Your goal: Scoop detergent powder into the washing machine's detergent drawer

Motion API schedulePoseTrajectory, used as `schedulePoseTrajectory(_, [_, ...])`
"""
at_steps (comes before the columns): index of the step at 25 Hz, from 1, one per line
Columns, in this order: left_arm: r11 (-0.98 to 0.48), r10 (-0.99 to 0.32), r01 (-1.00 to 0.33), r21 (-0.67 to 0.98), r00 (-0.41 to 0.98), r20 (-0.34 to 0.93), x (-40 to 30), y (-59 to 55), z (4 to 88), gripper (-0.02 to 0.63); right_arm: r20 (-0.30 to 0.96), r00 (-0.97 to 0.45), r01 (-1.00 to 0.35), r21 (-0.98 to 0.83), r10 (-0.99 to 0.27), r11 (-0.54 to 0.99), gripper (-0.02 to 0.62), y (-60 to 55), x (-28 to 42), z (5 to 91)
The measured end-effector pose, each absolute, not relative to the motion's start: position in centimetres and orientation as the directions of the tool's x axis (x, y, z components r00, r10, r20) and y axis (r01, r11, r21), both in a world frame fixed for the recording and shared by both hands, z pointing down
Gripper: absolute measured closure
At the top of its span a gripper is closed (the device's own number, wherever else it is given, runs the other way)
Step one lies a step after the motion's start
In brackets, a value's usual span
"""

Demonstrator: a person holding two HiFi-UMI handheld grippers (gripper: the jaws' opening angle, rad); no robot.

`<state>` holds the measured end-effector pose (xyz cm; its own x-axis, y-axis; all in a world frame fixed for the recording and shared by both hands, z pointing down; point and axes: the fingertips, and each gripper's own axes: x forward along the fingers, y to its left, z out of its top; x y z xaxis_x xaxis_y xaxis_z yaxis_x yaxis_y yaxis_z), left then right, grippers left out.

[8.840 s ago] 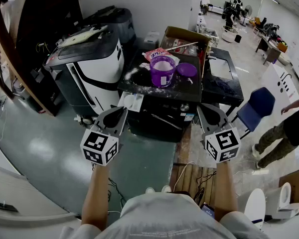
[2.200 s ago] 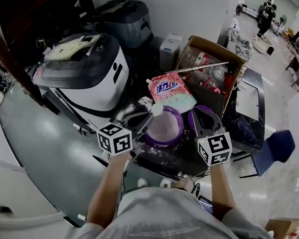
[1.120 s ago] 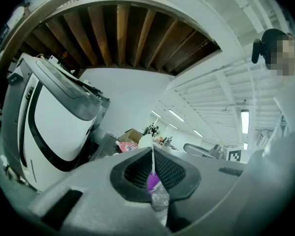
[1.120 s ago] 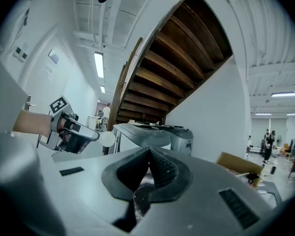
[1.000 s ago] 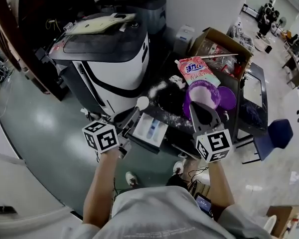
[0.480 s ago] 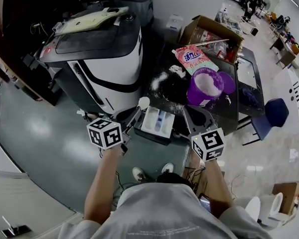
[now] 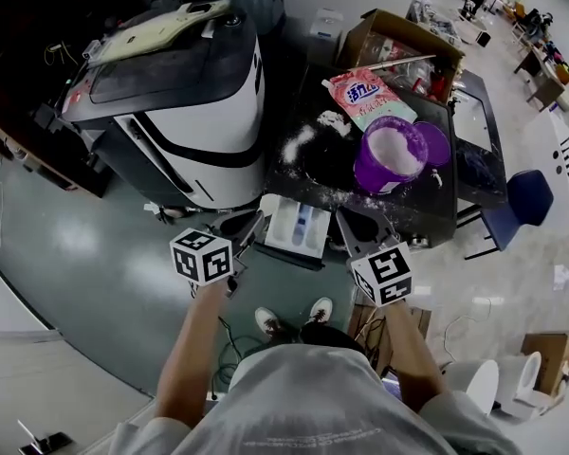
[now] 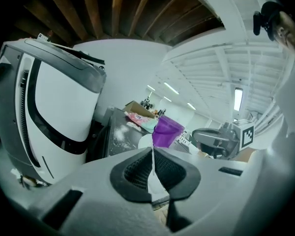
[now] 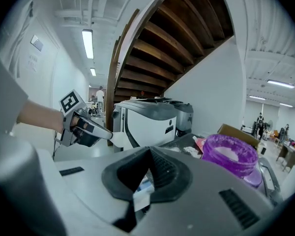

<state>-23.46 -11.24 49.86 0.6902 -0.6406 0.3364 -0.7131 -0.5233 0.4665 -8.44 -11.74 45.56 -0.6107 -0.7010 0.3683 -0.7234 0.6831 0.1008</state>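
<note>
Left hand-held gripper (image 7: 252, 222) is clamped on the thin handle of the white scoop (image 8: 145, 142), whose bowl sticks out past the tips; whether it carries powder I cannot tell. Right hand-held gripper (image 7: 353, 224) has its jaws together on nothing. The detergent drawer (image 7: 286, 229) stands pulled out of the black washing machine (image 7: 427, 207) between the two, its long axis running toward the person, just right of the scoop, so the left side is better placed and likely needs only a short rightward swing and a tip. Only the head view shows that layout, with the purple tub (image 7: 372, 178) of powder on the machine's top behind. The left gripper view proves the grip; the right gripper view catches a white-and-blue sliver of drawer below its jaws
</note>
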Motion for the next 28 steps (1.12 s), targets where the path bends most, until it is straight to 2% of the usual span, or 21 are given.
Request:
schedulePoseTrajectory(16, [-0.58, -0.471, -0.71, 0.4, 0.693, 0.546, -21.5, -11.0, 58.2, 0.591, 0.488, -0.565, -0.754, 0.022, -0.665, 0.657, 0.591, -12.3, -7.2, 53.7])
schedulePoseTrajectory(28, [-0.709, -0.384, -0.674, 0.207, 0.615, 0.689, -20.7, -12.2, 62.4, 0.591, 0.535, -0.548, -0.765, -0.011, -0.643, 0.644, 0.591, -11.9, -6.7, 57.2])
